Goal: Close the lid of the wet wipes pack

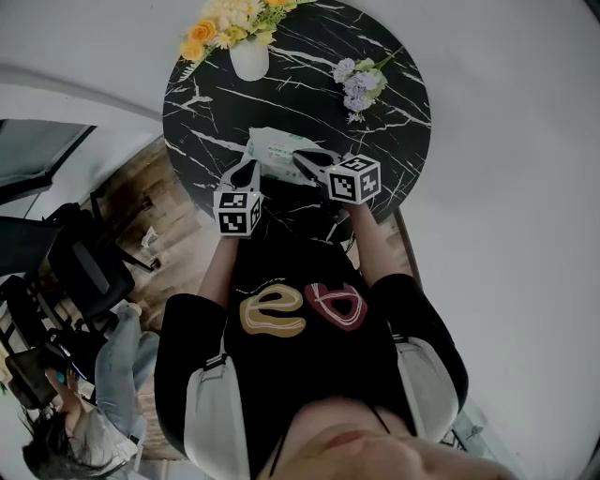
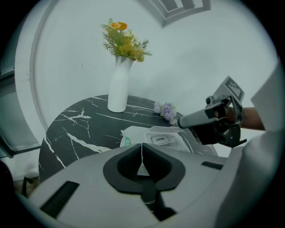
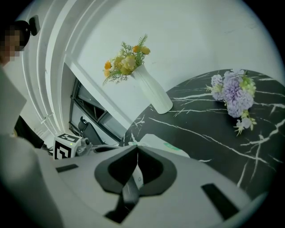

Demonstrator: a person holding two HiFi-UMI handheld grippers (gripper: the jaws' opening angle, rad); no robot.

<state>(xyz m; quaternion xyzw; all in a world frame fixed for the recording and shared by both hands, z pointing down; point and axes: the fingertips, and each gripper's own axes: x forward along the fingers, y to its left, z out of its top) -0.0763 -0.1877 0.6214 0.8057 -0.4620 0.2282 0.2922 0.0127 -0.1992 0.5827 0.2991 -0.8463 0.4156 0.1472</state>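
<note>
Round black marble table (image 1: 394, 141) and its decorations
A white vase (image 1: 249, 58) of yellow and orange flowers (image 1: 230, 23) stands well beyond the left claw (image 1: 247, 169); a lilac sprig (image 1: 358, 86) lies beyond the right claw (image 1: 305, 159), apart from the vase.

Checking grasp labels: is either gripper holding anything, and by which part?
Nothing is held. The left gripper and right gripper both have jaws shut together, empty; the wipes pack lies on the table.

White wet wipes pack (image 2: 147, 133), flat on the black marble table (image 1: 309, 84), its OPEN-labelled lid (image 2: 160, 139) down.
</note>
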